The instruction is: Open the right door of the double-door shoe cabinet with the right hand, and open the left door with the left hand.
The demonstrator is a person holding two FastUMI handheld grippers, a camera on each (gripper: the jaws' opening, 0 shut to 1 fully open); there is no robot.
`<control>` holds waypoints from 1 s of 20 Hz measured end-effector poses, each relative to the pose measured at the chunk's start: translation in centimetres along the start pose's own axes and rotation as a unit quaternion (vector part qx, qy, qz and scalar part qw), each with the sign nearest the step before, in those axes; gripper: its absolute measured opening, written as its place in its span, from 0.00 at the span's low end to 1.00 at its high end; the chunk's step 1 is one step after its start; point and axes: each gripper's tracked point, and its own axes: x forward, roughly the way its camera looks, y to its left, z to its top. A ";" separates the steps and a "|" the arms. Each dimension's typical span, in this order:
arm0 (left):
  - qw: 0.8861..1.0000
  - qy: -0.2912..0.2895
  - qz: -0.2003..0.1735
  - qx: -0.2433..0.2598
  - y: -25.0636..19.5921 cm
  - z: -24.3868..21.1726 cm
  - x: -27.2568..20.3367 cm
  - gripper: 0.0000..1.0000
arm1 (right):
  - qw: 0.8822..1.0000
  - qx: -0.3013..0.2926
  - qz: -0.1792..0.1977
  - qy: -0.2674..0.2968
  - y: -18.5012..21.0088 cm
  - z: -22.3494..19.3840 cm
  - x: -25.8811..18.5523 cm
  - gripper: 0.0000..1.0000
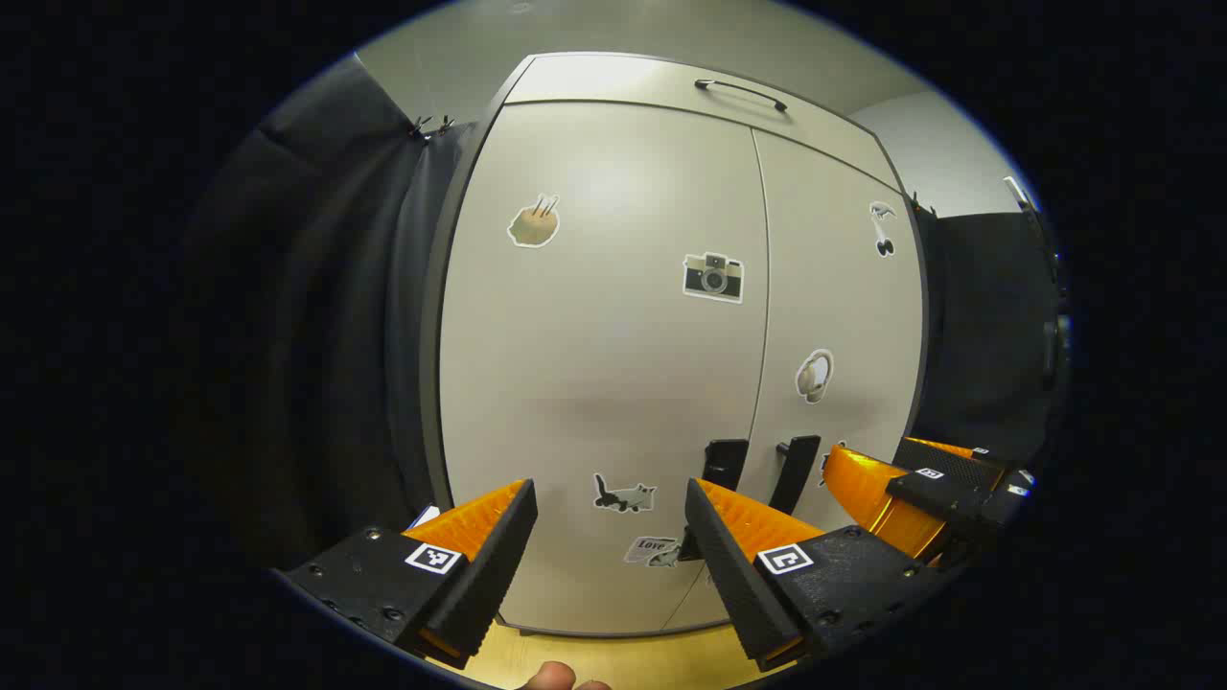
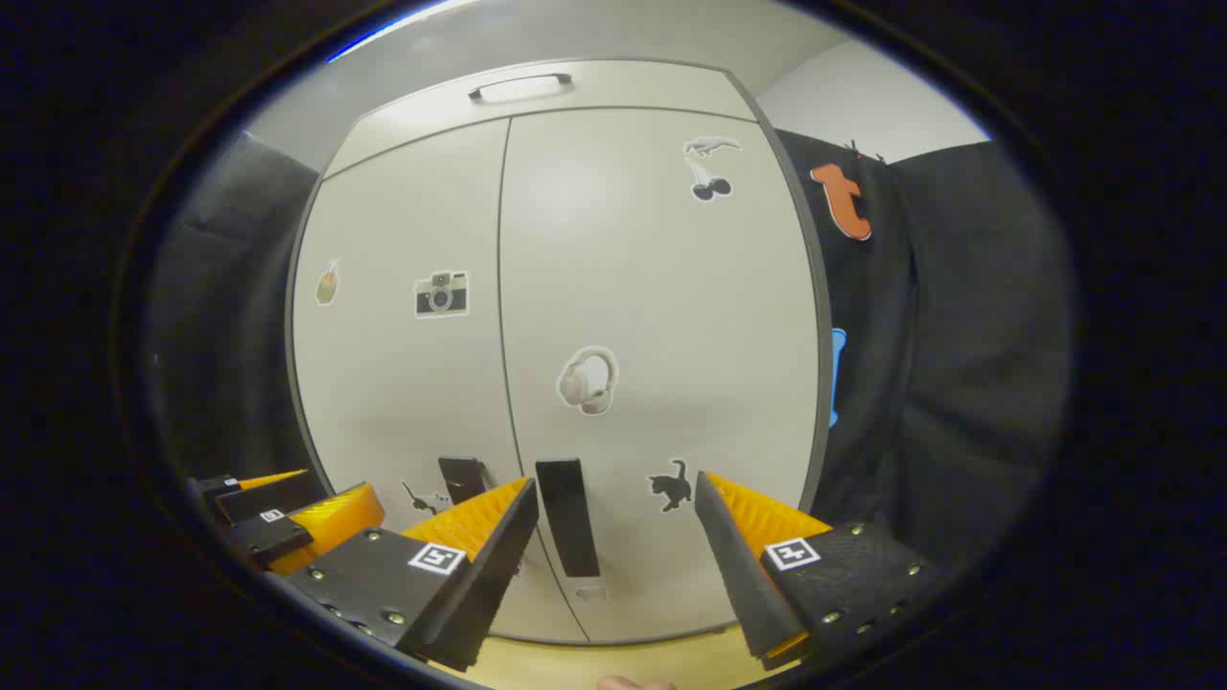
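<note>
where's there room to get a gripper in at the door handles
Free: the bare door face between the right door handle and cat sticker. Crowded: the seam, where the left door handle sits close beside it.

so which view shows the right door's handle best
The right gripper view: the right door's handle stands whole between the open fingers. In the left gripper view it sits off to the side, its lower end hidden behind a finger.

The left door (image 1: 604, 364) and right door (image 2: 661, 364) stand side by side, shut; their handles (image 2: 567, 517) flank the seam.
</note>
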 end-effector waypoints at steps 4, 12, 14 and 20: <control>1.000 0.004 0.011 -0.001 1.4 -0.3 0.3 0.96 | 1.000 0.000 0.015 0.009 1.6 -0.7 1.0 0.97; 0.999 0.010 0.033 -0.001 4.6 -0.8 -0.4 0.96 | 0.999 -0.015 0.025 0.023 4.1 -2.7 2.6 0.98; 0.999 0.013 0.038 -0.001 5.4 -1.0 -0.7 0.96 | 0.999 -0.025 0.011 0.025 3.6 -3.1 3.3 0.96; 0.998 0.022 0.057 -0.004 7.5 -1.6 -1.9 0.97 | 0.999 -0.039 -0.013 0.027 2.5 -3.8 5.4 0.89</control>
